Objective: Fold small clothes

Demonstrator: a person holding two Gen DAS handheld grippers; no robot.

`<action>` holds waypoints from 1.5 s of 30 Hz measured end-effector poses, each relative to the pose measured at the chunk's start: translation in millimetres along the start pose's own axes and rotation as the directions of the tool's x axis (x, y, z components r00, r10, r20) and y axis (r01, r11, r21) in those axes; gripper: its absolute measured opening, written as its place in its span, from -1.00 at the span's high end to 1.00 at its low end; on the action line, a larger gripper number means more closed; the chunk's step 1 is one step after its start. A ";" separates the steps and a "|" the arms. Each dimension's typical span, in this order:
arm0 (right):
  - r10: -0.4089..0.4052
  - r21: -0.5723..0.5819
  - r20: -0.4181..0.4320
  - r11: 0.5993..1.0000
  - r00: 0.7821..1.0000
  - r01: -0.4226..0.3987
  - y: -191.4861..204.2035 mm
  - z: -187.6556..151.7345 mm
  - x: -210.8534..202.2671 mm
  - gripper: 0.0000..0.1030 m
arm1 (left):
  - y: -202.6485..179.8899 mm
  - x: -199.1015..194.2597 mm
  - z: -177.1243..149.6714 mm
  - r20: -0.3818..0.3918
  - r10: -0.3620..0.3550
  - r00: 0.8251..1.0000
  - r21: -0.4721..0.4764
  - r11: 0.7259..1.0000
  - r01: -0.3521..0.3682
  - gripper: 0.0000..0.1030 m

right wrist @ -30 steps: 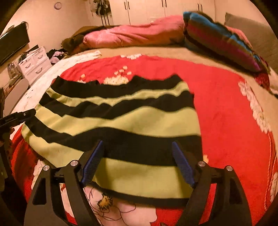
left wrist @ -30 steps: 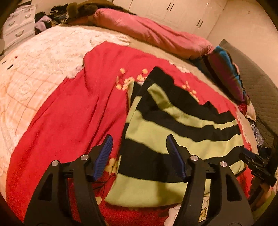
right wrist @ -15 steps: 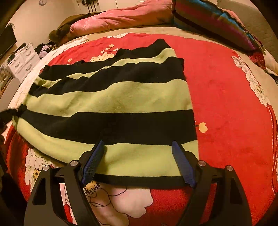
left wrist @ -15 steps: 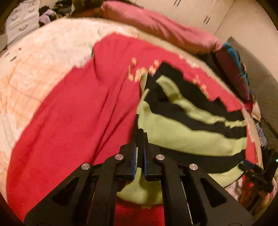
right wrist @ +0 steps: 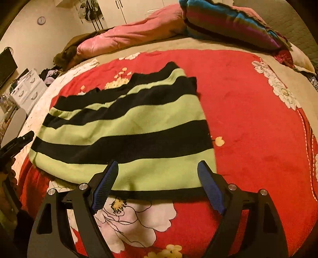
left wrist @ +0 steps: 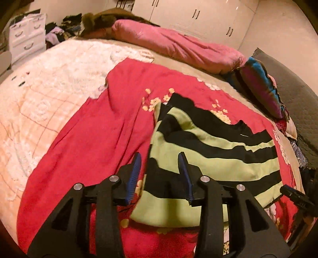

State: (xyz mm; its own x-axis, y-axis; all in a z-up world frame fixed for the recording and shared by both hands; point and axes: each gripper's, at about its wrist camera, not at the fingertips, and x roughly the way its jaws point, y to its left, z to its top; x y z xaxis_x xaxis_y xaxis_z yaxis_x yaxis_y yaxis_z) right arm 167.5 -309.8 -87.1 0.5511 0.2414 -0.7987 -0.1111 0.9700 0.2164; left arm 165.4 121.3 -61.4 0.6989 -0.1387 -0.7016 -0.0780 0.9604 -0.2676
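Note:
A green-and-black striped garment (left wrist: 210, 150) (right wrist: 127, 131) lies spread on a red flowered blanket (left wrist: 95, 142) (right wrist: 254, 111) on a bed. My left gripper (left wrist: 159, 158) is open, its fingers straddling the garment's left edge just above the cloth. My right gripper (right wrist: 157, 168) is open and empty, hovering over the garment's near hem. The tip of the other gripper shows at the right edge of the left wrist view (left wrist: 294, 196) and at the left edge of the right wrist view (right wrist: 17, 142).
A pink quilt (left wrist: 178, 45) (right wrist: 131, 33) and a striped pillow (left wrist: 262, 85) (right wrist: 228, 23) lie at the bed's far side. A cream blanket (left wrist: 39, 91) covers the left part. A white drawer unit (left wrist: 25, 37) and cupboards (left wrist: 198, 17) stand beyond.
My left gripper shut on the garment's left edge half a second ago and has now opened and let go. The garment has shifted slightly. My right gripper stayed open over the hem.

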 end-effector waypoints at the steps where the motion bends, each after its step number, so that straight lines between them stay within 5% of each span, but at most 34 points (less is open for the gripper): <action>1: 0.001 0.004 0.007 1.000 1.000 -0.001 -0.6 0.7 -3.5 -0.57 | -3.7 -2.1 0.1 0.004 0.000 1.000 0.011 1.000 0.000 0.34; 22: -0.006 -0.005 0.118 1.000 0.993 0.007 12.2 13.9 -45.2 -0.86 | -29.1 -18.1 -8.9 -0.008 0.038 0.999 0.091 0.995 -0.037 -0.70; 45: 0.010 -0.040 0.145 0.999 0.989 -0.004 34.4 8.1 -74.1 -0.91 | -21.7 -55.9 -14.0 0.033 0.048 0.998 0.077 0.996 -0.050 -0.81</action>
State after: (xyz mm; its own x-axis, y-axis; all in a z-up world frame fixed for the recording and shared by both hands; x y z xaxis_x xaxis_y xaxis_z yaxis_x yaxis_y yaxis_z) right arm 129.5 -294.6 -15.9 0.6641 0.2437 -0.7068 -0.1461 0.9695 0.1969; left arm 118.1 104.9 -25.6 0.7173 -0.0849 -0.6916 -0.0580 0.9818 -0.1807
